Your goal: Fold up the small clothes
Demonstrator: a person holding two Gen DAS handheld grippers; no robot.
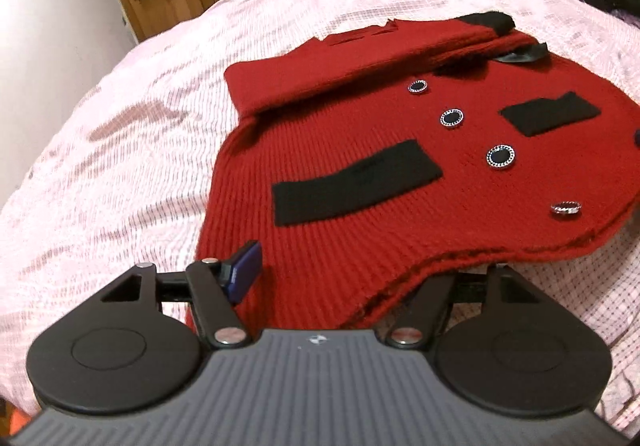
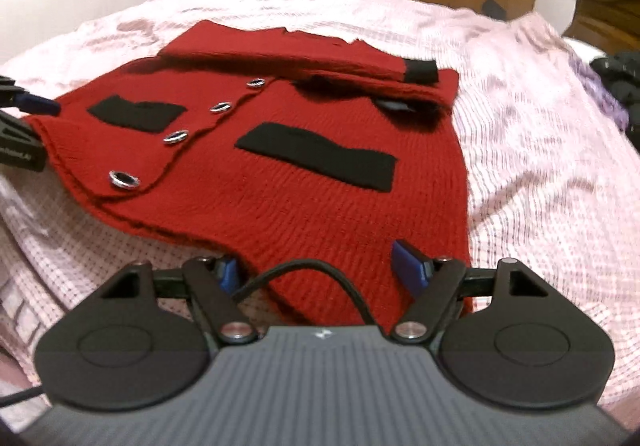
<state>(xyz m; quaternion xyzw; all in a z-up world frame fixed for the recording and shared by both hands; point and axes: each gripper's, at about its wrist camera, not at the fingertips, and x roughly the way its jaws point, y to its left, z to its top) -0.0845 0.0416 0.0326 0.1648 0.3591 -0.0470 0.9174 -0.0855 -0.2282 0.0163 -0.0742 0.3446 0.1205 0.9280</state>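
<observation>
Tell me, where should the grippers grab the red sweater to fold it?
Probably the bottom hem of the red sweater, one near corner each, coming in low from the near side. That edge lies flat and free by the open right gripper and left gripper.

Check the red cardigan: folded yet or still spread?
Partly folded. The cardigan lies flat, buttoned front up; both sleeves are laid across its top edge, the hem not yet brought up.

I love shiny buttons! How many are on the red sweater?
4 on the red sweater, in a line down its front: top, second, third, last near the hem. Folds may hide more.
</observation>
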